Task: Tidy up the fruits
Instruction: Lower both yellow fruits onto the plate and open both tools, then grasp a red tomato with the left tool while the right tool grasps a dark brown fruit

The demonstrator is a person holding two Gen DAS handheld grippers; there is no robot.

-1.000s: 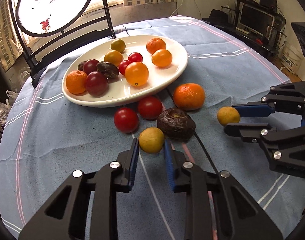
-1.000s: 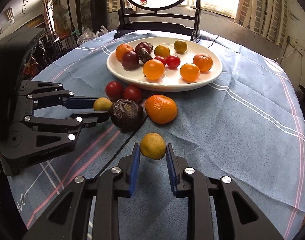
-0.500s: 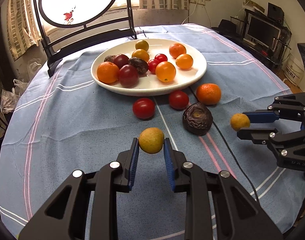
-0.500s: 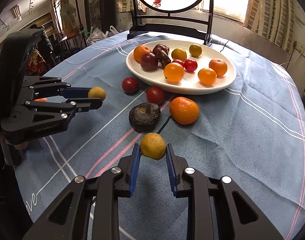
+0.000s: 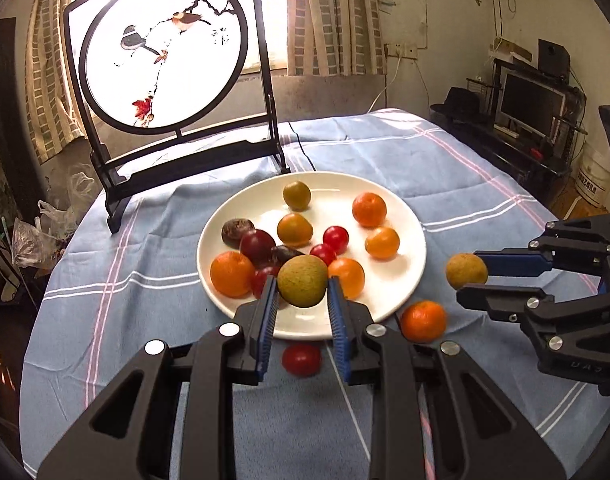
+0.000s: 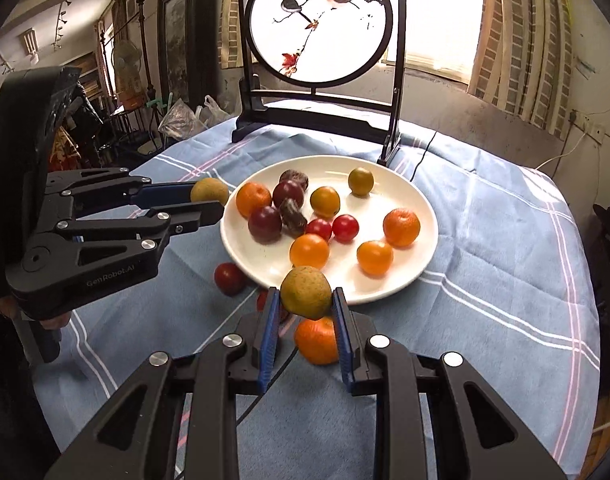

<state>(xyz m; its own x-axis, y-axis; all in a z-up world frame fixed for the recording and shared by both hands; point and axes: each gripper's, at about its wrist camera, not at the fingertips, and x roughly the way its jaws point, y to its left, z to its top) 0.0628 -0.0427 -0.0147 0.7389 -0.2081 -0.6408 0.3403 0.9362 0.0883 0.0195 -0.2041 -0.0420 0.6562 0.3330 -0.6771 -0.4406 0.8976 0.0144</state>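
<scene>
A white plate (image 5: 405, 280) (image 6: 421, 264) on the blue tablecloth holds several oranges, red tomatoes, dark plums and yellow-green fruits. My left gripper (image 5: 303, 286) is shut on a yellow-green fruit (image 5: 302, 281) and holds it in the air near the plate's front edge; it also shows in the right wrist view (image 6: 209, 202). My right gripper (image 6: 306, 294) is shut on another yellow-green fruit (image 6: 306, 292), held above the cloth at the plate's near right side, also seen in the left wrist view (image 5: 466, 271). An orange (image 5: 423, 320) (image 6: 317, 340) and a red tomato (image 5: 301, 359) (image 6: 229, 278) lie on the cloth.
A black-framed round screen with painted birds (image 5: 161, 56) (image 6: 319, 20) stands on the table behind the plate. A black cable (image 5: 301, 152) runs across the cloth. Shelves and a monitor (image 5: 529, 104) stand beyond the table's right edge.
Both grippers have lifted their yellow-green fruits and moved forward toward the plate, which now looks closer. The dark wrinkled fruit on the cloth has dropped out of view.
</scene>
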